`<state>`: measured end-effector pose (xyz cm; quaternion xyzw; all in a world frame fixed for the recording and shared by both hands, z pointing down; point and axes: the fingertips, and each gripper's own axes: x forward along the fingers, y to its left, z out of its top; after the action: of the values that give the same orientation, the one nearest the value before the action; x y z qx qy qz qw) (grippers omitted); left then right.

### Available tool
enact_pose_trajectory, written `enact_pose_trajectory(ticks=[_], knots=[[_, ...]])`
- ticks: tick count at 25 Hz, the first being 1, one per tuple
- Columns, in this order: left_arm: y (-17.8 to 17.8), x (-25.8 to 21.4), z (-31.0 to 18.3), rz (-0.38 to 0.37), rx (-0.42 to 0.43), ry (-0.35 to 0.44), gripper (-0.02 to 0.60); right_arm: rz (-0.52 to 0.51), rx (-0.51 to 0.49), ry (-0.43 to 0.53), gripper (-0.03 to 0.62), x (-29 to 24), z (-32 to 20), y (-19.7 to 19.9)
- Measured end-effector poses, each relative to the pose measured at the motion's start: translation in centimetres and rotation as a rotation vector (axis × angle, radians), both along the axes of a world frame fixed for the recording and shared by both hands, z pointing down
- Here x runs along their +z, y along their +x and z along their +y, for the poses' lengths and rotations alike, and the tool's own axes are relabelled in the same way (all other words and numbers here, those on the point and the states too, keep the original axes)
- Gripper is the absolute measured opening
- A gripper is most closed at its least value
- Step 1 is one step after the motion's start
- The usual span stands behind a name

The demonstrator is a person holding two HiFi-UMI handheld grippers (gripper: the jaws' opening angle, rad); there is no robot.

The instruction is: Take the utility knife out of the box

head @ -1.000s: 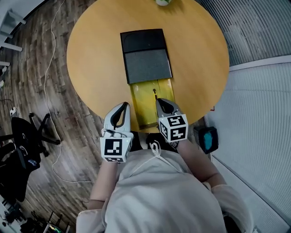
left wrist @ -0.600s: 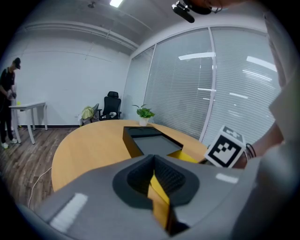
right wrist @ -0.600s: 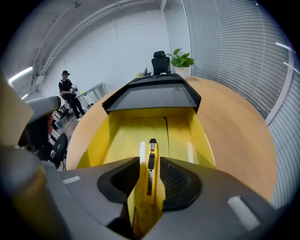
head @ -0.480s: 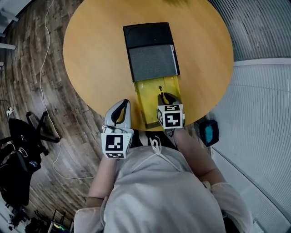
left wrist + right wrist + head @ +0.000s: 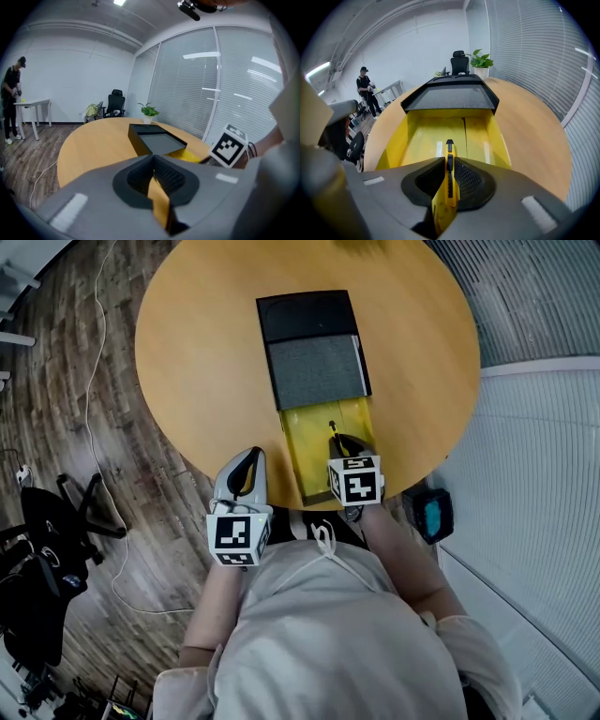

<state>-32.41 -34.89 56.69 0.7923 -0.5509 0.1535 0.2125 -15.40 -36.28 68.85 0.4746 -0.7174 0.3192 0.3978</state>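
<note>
The right gripper [image 5: 338, 439] is tipping much steeper, nose down into the near right part of the yellow tray [image 5: 302, 448]. Its rear end is swinging up and farther in over the tray, so its marker cube [image 5: 356, 480] is now facing squarely upward. Its jaws are closing, with the utility knife [image 5: 448, 185] standing on edge between the pads.

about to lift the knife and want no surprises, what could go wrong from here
1. The right gripper's jaws are closing on the thin utility knife standing on edge between them; lifted too soon, it may pivot or slip.
2. The yellow box tray reaches the table's near edge, and the shut left gripper sits beside it, not holding it; a snag could drag it off.
</note>
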Motion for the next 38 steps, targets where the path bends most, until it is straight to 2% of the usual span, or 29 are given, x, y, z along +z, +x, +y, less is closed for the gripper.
enact_pose_trajectory(ticks=[10, 16, 26, 32, 38], knots=[[1.5, -3.2, -0.4, 0.023, -0.034, 0.060, 0.005, -0.142, -0.013, 0.205, 0.063, -8.1, -0.9, 0.3], [2.2, -8.5, -1.6, 0.058, -0.059, 0.170, 0.005, -0.196, -0.070, 0.339, 0.063, -14.7, -1.7, -0.3], [3.3, -16.8, -3.0, 0.021, -0.040, 0.354, 0.006, -0.305, -0.125, 0.583, 0.063, -26.1, -3.3, -1.2], [3.9, -21.3, -3.2, 0.014, -0.030, 0.422, 0.005, -0.332, -0.156, 0.736, 0.063, -31.3, -3.6, -0.9], [3.8, -23.6, -3.2, 0.007, -0.036, 0.469, 0.006, -0.358, -0.150, 0.748, 0.063, -31.8, -3.7, -0.7]])
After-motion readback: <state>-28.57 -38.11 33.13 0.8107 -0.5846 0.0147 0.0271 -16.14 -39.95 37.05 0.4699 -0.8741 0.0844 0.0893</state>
